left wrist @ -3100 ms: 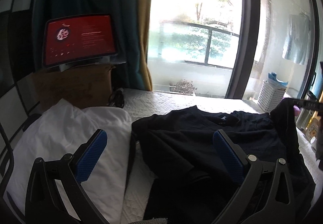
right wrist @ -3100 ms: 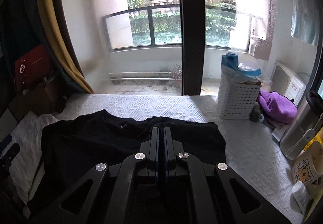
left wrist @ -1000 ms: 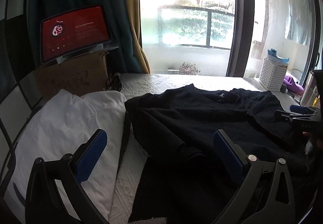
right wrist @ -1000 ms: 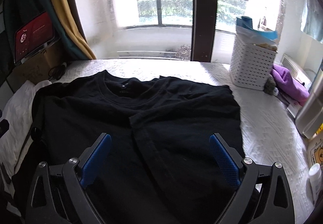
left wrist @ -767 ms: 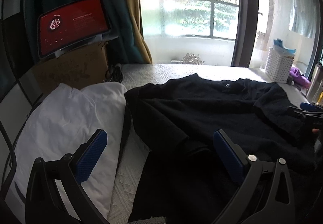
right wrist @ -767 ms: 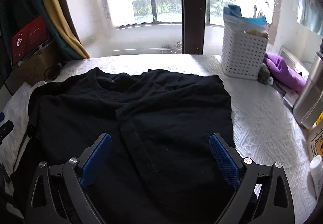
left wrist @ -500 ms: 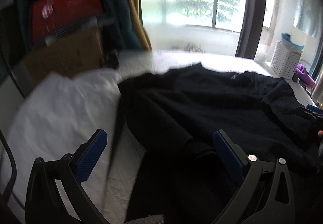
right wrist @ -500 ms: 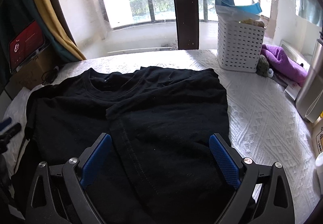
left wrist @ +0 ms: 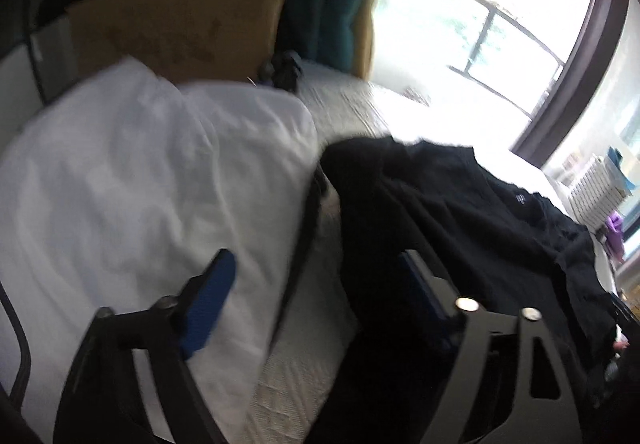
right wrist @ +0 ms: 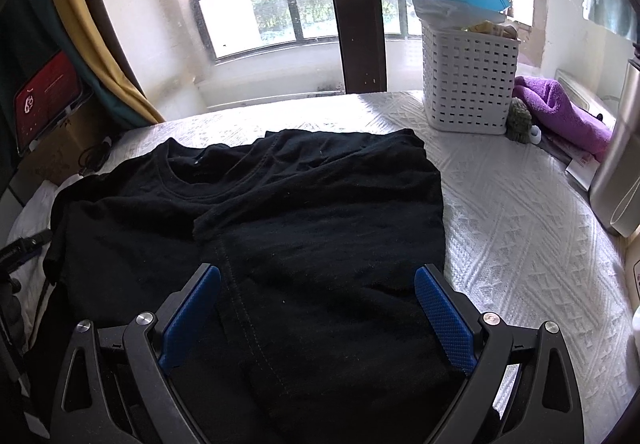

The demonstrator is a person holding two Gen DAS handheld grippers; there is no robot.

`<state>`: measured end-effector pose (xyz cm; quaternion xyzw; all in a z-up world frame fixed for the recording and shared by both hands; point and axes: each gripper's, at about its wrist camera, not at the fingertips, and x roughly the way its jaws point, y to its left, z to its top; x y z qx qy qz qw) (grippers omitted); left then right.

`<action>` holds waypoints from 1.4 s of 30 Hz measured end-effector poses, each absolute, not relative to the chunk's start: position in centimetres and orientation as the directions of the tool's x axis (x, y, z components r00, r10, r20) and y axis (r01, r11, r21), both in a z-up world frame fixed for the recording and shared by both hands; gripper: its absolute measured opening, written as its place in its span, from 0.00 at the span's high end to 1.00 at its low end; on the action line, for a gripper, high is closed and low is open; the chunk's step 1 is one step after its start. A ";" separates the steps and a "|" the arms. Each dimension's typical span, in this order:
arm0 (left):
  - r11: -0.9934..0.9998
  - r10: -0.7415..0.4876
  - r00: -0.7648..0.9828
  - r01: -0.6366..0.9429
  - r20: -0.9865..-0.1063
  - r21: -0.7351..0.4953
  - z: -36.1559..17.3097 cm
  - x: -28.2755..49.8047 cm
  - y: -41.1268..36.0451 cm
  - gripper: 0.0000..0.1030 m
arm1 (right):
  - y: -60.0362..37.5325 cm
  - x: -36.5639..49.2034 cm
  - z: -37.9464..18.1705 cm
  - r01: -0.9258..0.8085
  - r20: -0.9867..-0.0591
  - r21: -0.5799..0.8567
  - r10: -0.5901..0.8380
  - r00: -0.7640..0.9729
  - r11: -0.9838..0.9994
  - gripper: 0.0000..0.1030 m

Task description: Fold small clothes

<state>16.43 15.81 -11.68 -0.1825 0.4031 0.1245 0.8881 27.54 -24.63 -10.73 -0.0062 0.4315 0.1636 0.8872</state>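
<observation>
Left tool (left wrist: 316, 292) — blue pads apart, narrower than full spread, the jaws having just been closing. The left pad (left wrist: 206, 302) lies over the white pillow (left wrist: 152, 179); the right pad sits at the dark edge of the black T-shirt (left wrist: 472, 228). The view is blurred, so whether either pad touches cloth cannot be told, and nothing is seen pinched. Between the pads lie the pillow's edge, a dark strap (left wrist: 306, 228) and a strip of the white textured bedspread (left wrist: 304, 360).

Right tool (right wrist: 318, 314) — blue pads spread wide, pinching nothing. Both fingers (right wrist: 440, 314) hang over the near part of the T-shirt, whose stitched hem edge runs from beside the left pad up toward the middle of the garment. Contact with the cloth cannot be judged.

The T-shirt lies on the bed, collar toward the window (right wrist: 296, 3), its right half folded over the middle so that the sleeve edge crosses the chest. Its left side reaches the pillow; its right side ends on bare bedspread.

Surroundings: behind the pillow stands a cardboard box (left wrist: 176, 27) bearing a red screen (right wrist: 48, 99). At the bed's far right corner stands a white perforated basket (right wrist: 468, 83) — beside it a purple cloth (right wrist: 560, 111) and a metal flask (right wrist: 616, 171). Yellow and teal curtains (right wrist: 92, 23) hang at the window's left.
</observation>
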 end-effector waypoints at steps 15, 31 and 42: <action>0.940 -0.077 0.686 -0.192 -0.724 -0.282 -10.6 17.1 14.1 0.95 | -24.4 26.8 -9.8 -0.285 -0.764 0.095 0.253 0.593 0.954 0.05; 0.971 0.041 0.782 -0.178 -0.622 -0.159 -3.1 17.8 19.3 0.96 | -23.8 25.6 -8.8 -0.290 -0.751 0.102 0.265 0.605 0.952 0.04; 0.976 -0.032 0.784 -0.109 -0.620 -0.188 0.8 19.6 20.7 0.96 | -25.4 24.9 -8.3 -0.270 -0.736 0.124 0.271 0.621 0.955 0.04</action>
